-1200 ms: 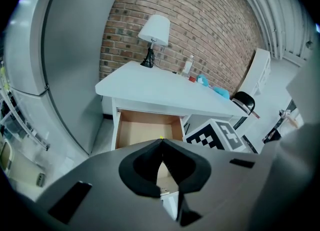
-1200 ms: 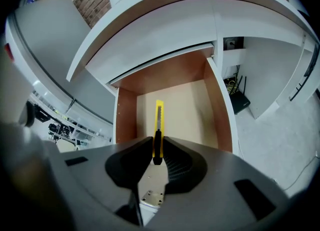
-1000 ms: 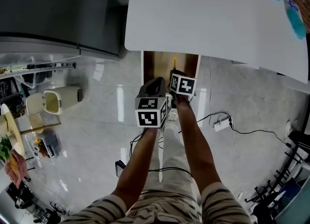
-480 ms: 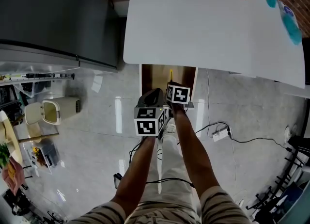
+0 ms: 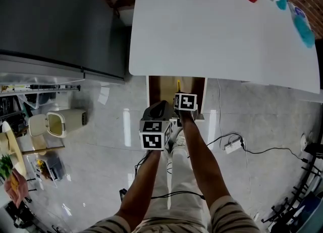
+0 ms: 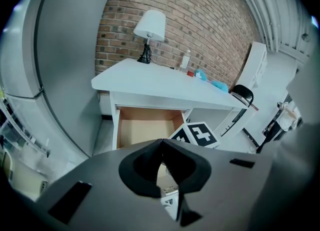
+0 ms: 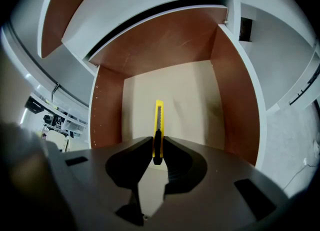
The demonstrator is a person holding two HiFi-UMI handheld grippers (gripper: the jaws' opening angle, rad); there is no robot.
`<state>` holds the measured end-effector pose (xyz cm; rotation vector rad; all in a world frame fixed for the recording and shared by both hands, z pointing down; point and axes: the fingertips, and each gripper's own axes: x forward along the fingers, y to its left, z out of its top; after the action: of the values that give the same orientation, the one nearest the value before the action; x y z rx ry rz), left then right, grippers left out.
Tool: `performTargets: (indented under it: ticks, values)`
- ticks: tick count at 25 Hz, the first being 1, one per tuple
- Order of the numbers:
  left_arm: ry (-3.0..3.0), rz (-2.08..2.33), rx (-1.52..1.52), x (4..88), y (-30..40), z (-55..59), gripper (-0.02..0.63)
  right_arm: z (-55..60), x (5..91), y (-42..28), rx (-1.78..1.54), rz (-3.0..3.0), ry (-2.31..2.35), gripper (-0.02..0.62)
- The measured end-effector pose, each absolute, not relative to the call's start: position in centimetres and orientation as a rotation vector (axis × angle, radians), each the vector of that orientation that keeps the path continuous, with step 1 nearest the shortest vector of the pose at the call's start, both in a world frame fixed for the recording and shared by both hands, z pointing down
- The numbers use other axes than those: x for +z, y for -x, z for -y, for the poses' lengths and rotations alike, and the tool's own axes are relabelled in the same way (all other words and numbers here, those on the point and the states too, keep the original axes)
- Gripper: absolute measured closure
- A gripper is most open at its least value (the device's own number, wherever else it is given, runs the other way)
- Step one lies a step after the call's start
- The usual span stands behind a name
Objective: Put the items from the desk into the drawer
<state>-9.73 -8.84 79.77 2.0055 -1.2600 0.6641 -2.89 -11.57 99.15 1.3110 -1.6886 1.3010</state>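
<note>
right gripper [image 7: 158, 149]: clamped on yellow box cutter [image 7: 159, 117], pointing into open drawer [image 7: 234, 95] | left gripper [image 6: 161, 144]: jaws together, nothing held, just beside right | desk [image 5: 212, 35]: white

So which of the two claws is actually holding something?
The right claw: it grips a yellow utility knife above the open drawer. The left claw is shut with nothing in it.

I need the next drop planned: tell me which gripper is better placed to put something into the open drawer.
Right. The right gripper is shut on the yellow snap-blade utility knife, directly above the open brown wooden drawer. The left gripper is shut with nothing between its jaws, short of the drawer.
</note>
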Motion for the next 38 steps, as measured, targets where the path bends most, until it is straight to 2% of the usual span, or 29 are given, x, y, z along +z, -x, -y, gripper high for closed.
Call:
performTargets:
  ticks: [16,38]
  values:
    - [-2.018,1.252,0.68,80.5,9.9,7.9,0.6,10.7,102.7,3.8,1.41,1.625,-1.277,0.523]
    - [-2.023,1.237,0.661,80.6,9.2,8.7,0.6,11.8,102.8,3.2,1.429,1.639,-1.293,0.514]
